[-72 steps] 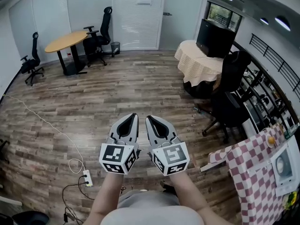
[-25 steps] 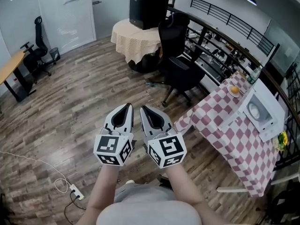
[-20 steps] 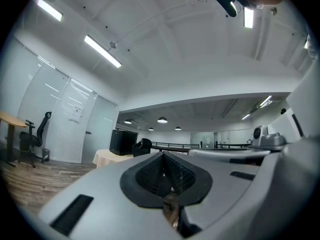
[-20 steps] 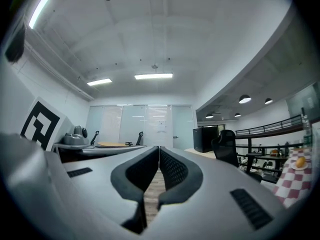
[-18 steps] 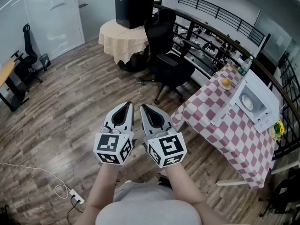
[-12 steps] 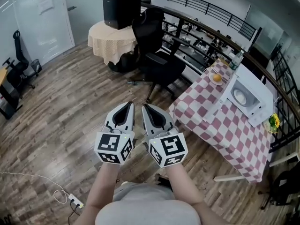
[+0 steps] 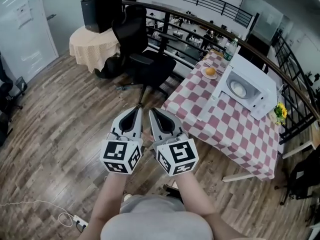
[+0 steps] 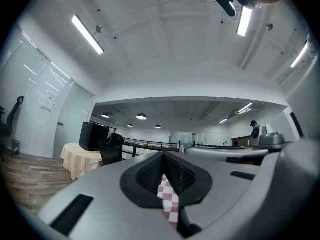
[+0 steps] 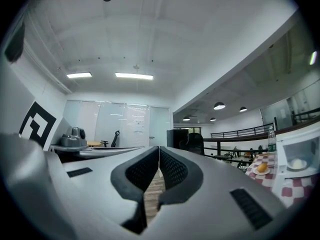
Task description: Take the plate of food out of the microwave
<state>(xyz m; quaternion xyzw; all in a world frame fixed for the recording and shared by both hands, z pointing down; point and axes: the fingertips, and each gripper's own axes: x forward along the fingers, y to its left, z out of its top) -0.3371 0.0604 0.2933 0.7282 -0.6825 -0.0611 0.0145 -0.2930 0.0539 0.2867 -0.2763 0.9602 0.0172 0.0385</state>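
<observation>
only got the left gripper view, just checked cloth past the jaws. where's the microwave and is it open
Observer: The white microwave sits on the checked table, ahead and to the right in the head view, and its door stands open.
Operator: plate in there
Observer: Yes, a white plate of food lies inside the cavity.
Operator: right gripper holding anything
Observer: No, the right gripper is shut on nothing, short of the table's edge.
</observation>
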